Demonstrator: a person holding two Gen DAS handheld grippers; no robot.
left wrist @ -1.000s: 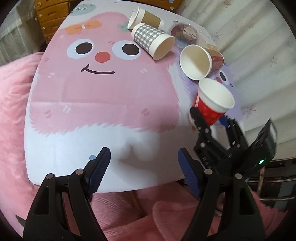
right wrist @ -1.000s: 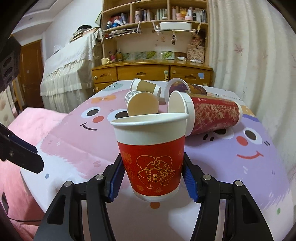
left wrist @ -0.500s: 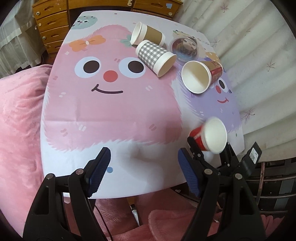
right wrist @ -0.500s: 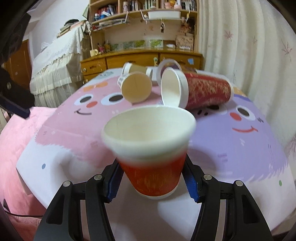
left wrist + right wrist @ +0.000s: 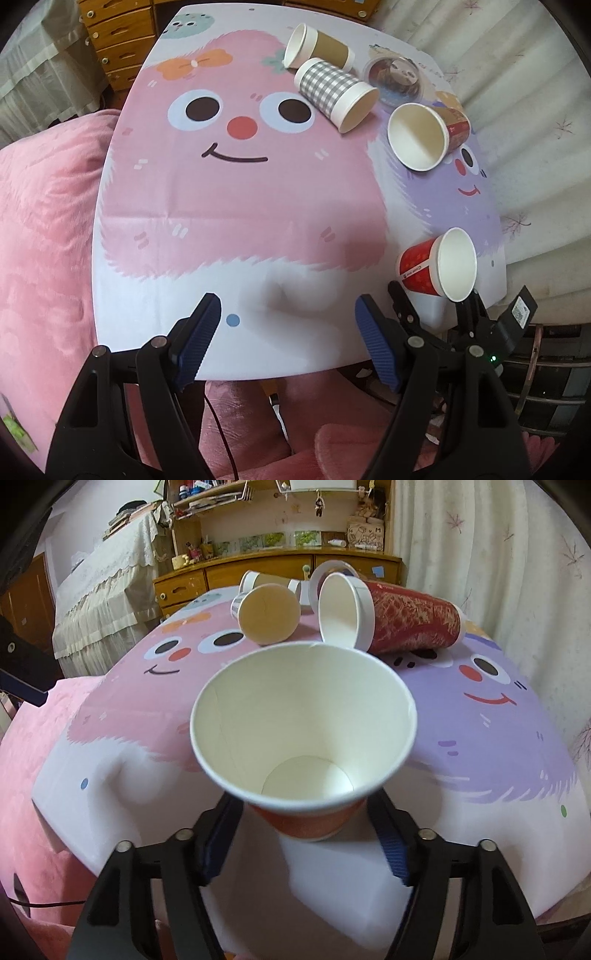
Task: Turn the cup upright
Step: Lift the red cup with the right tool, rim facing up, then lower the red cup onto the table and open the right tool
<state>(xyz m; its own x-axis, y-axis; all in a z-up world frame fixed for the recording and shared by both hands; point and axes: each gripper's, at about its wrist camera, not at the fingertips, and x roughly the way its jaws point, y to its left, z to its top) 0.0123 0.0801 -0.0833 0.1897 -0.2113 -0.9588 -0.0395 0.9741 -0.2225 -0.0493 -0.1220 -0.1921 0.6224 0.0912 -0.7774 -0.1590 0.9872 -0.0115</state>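
Note:
My right gripper is shut on a small red paper cup with a white inside, held above the table's near right corner and tipped back, its mouth toward my camera. The same cup and right gripper show at the lower right of the left wrist view. My left gripper is open and empty over the table's near edge. Three more cups lie on their sides at the far end: a grey checked one, a brown one and a red patterned one.
The table has a cartoon-face cloth in pink and purple. A round clear lid lies by the far cups. A pink blanket lies left of the table. A curtain hangs on the right and wooden drawers stand behind.
The right gripper has tipped the red cup from upright back toward its camera and drawn it toward the table's near right corner. The left gripper has pulled back and stayed open.

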